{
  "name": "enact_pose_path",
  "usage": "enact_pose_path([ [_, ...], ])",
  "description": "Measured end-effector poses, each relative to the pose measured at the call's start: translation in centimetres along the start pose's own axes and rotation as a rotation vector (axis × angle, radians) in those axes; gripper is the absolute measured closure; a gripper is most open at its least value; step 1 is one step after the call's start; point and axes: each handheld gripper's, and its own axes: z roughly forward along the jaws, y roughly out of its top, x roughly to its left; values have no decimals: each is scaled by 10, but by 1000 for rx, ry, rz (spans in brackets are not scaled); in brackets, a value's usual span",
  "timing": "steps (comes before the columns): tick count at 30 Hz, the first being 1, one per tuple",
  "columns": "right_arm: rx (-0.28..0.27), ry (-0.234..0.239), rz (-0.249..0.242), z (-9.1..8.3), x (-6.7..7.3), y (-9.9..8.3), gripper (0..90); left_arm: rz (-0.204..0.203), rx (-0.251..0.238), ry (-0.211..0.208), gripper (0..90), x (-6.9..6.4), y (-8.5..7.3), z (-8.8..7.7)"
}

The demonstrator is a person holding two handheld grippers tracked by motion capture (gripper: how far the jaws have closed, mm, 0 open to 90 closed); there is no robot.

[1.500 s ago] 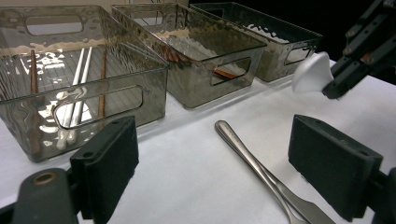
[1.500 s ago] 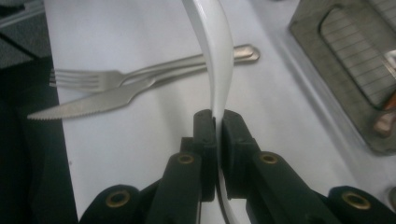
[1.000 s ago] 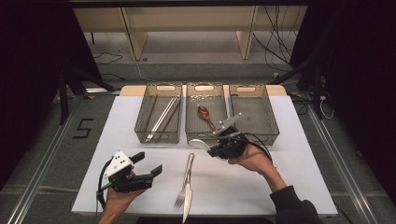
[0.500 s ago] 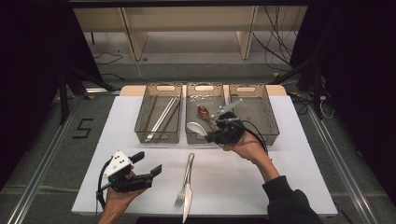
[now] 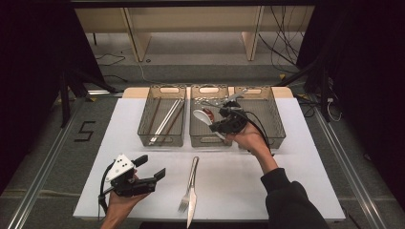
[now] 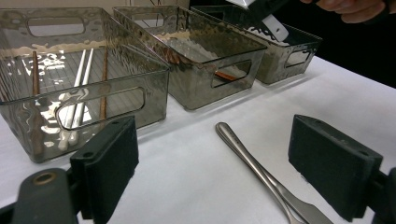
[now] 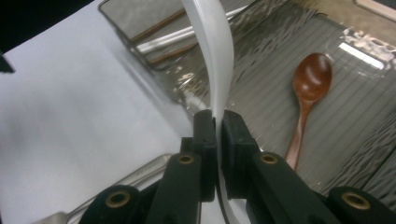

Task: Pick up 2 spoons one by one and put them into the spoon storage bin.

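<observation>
Above the middle bin [image 5: 208, 138], upper centre of the high view: right gripper [image 5: 224, 125] pinching a white spoon [image 5: 202, 116] by its handle, bowl out toward frame left over the bin's open top. Seen close in the right gripper view: jaws pressed onto the thin white handle [image 7: 215, 70], a brown wooden spoon [image 7: 306, 91] already lying on the ribbed floor at right. Step in hand, by judgement: carrying the spoon to its bin, sorting cutlery by kind. Next move likely calls for lowering past the rim, laying it beside the wooden one, then spreading the jaws.

Lower left of the high view: left gripper [image 5: 149, 170] idle, jaws spread wide, nothing between them. Centre bottom: fork [image 5: 189, 188] and knife [image 5: 191, 213] waiting on the white table [image 5: 296, 191].

Hard to make out: spoon's bowl cut off at the top edge of the right gripper view; contents of the right bin [image 5: 267, 119] screened by hand and tinted walls; chopsticks [image 5: 165, 122] in the left bin blurred by rippled plastic.
</observation>
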Motion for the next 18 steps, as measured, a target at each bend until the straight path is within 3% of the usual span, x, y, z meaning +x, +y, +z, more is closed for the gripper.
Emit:
enact_pose_path([
  [13,-2,-64,67,11,-21,17,861,0,1,-1,155,0,0,0],
  [18,14,-84,72,19,-27,19,861,4,6,-4,155,0,0,1],
])
